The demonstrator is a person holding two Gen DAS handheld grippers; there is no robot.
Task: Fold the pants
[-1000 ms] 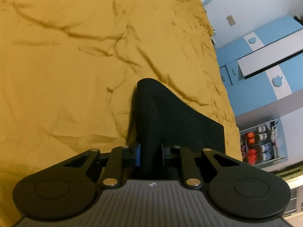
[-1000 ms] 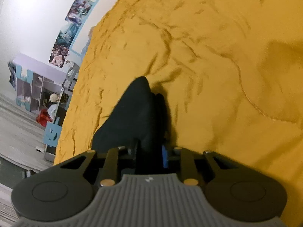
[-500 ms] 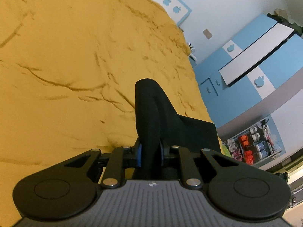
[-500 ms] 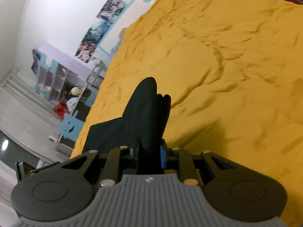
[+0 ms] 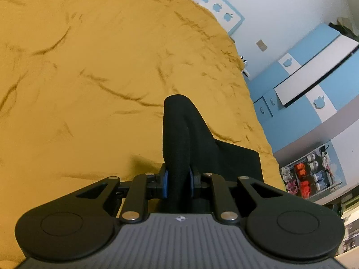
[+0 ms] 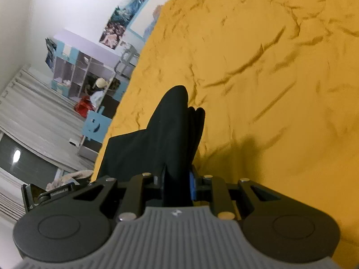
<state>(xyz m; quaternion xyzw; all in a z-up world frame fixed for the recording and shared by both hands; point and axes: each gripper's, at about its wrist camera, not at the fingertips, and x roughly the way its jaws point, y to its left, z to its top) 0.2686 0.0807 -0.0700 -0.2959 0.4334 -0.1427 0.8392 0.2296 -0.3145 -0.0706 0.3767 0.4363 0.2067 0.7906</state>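
So both my jaws are pinching bunched black pants (image 5: 179,134); left gripper (image 5: 177,179) and right gripper (image 6: 177,179) hold them above the yellow bed (image 5: 89,67); I'd keep both level and lay the fold down evenly, no twisting.

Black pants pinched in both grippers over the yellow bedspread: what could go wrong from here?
1. Each gripper holds only a bunched ridge of the black pants: left gripper, right gripper. The fabric could slip out.
2. The rest of the pants trails toward the edge of the yellow bedspread in both views; it may slide off the bed.
3. On the right, several layers splay apart, so the fold may land uneven.
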